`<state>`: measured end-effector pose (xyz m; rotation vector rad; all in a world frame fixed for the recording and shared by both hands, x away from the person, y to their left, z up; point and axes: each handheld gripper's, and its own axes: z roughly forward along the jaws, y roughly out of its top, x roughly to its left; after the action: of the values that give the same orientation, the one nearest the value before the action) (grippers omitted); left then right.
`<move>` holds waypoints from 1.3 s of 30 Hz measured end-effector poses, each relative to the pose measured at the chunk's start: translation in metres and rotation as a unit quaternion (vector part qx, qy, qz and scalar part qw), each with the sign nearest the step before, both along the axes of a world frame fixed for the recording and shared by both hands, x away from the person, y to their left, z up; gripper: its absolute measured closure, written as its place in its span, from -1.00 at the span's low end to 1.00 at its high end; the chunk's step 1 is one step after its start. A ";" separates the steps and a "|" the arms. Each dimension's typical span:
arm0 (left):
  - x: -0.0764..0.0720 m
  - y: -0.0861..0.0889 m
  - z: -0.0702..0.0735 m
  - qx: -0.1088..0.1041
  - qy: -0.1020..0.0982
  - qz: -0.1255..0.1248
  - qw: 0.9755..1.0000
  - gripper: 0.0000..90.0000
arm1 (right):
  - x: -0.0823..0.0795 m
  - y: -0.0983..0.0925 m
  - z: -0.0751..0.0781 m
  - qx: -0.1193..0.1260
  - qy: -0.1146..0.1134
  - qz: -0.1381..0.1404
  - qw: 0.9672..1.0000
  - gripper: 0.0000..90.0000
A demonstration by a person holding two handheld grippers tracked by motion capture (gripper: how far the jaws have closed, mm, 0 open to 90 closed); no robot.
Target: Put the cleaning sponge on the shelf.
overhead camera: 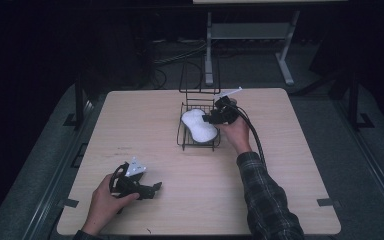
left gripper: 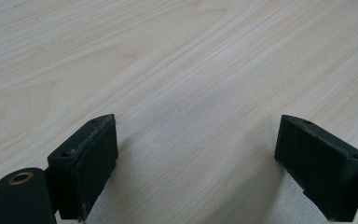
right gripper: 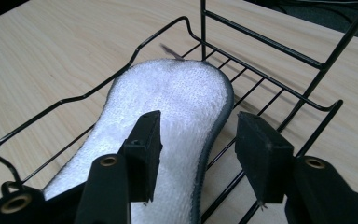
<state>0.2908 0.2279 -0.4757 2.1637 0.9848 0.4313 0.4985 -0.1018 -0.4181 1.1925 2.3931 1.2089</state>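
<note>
White peanut-shaped sponge lying flat in black wire rack; rack mid-table

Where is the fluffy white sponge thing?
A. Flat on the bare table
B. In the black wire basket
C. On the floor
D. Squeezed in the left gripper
B: the white sponge lies inside the black wire basket on the table, with the right gripper open over its edge.
</note>
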 end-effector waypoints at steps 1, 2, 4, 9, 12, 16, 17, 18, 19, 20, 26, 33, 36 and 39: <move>0.000 0.000 0.000 0.000 0.000 0.000 1.000 -0.73 | 0.000 0.000 0.000 0.000 0.000 0.000 1.000 0.15; 0.000 0.000 0.000 0.001 0.000 -0.001 1.000 -0.73 | -0.003 -0.002 0.002 0.006 -0.003 0.001 1.000 0.27; 0.000 0.000 0.000 0.001 0.000 -0.001 1.000 -0.73 | -0.007 -0.006 0.005 0.009 -0.009 0.010 1.000 0.48; 0.000 0.000 0.000 0.000 0.000 0.000 1.000 -0.73 | -0.020 -0.012 0.007 -0.008 -0.016 0.033 0.999 0.96; 0.000 0.000 0.000 0.001 0.000 0.000 1.000 -0.73 | -0.026 -0.015 0.005 -0.011 -0.011 0.040 0.999 0.99; 0.000 0.000 0.000 0.001 0.001 0.000 1.000 -0.73 | -0.035 -0.017 0.002 -0.014 -0.008 0.045 0.999 0.99; 0.000 0.000 0.000 0.001 0.001 0.000 1.000 -0.73 | -0.035 -0.017 0.002 -0.014 -0.008 0.045 0.999 0.99; 0.000 0.000 0.000 0.001 0.001 0.000 1.000 -0.73 | -0.040 -0.018 0.000 -0.018 -0.009 0.047 0.999 0.99; 0.000 0.000 0.000 0.001 0.000 0.000 1.000 -0.73 | -0.041 -0.018 -0.001 -0.018 -0.007 0.048 0.999 0.99; 0.000 0.000 0.000 0.001 0.000 0.000 1.000 -0.73 | -0.042 -0.018 -0.001 -0.019 -0.006 0.049 0.999 0.99; 0.000 0.000 0.000 0.002 0.000 0.000 1.000 -0.73 | -0.047 -0.016 -0.006 -0.017 -0.003 0.061 0.998 0.99; 0.000 0.000 0.000 0.001 -0.001 0.000 1.000 -0.73 | -0.053 -0.005 -0.005 -0.014 -0.005 0.082 0.997 0.99; 0.000 0.000 0.000 -0.001 -0.001 0.002 1.000 -0.73 | -0.056 0.000 -0.005 -0.014 -0.007 0.088 0.996 0.99; 0.000 0.000 0.000 0.000 -0.001 0.000 1.000 -0.73 | -0.057 0.005 -0.006 -0.011 -0.006 0.096 0.995 0.99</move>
<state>0.2907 0.2278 -0.4757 2.1634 0.9853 0.4332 0.4412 -0.0968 -0.4239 0.9642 2.5535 1.2364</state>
